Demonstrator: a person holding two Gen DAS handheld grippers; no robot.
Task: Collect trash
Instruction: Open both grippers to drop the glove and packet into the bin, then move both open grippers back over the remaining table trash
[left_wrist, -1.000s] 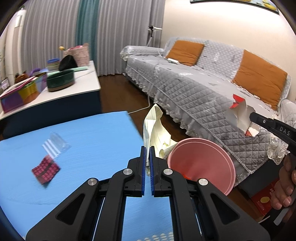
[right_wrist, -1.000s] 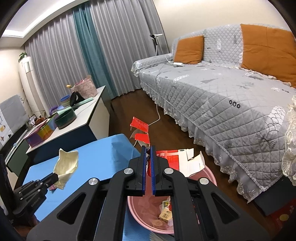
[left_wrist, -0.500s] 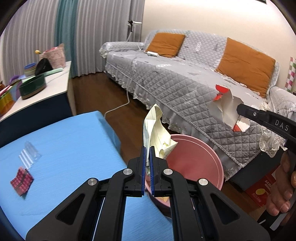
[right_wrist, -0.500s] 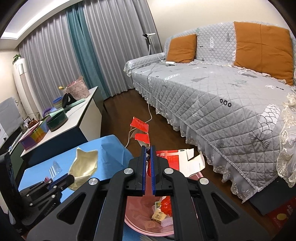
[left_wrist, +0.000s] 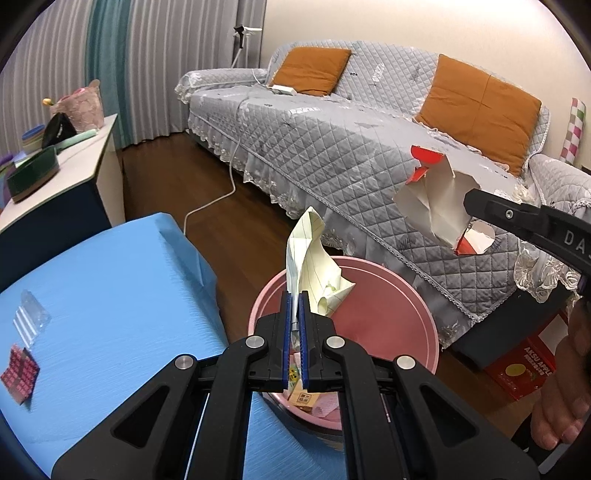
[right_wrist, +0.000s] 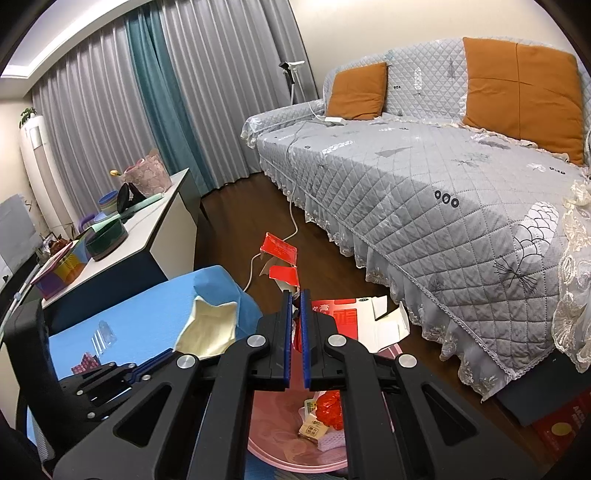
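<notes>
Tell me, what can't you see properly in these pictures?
- Pink bin: in both views the black gripper frames hide much of its inside.
- Torn red carton: right gripper covers its lower part in the right view.
- Yellow paper: its pinched end sits hidden in the left gripper.
- Small red packet: print too small to read.

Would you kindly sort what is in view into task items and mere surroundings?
Task items: crumpled lined paper in left gripper; torn red-and-white carton in right gripper; pink bin; red wrapper and clear packet.
Surroundings: sofa, orange cushions, green bowl.
</notes>
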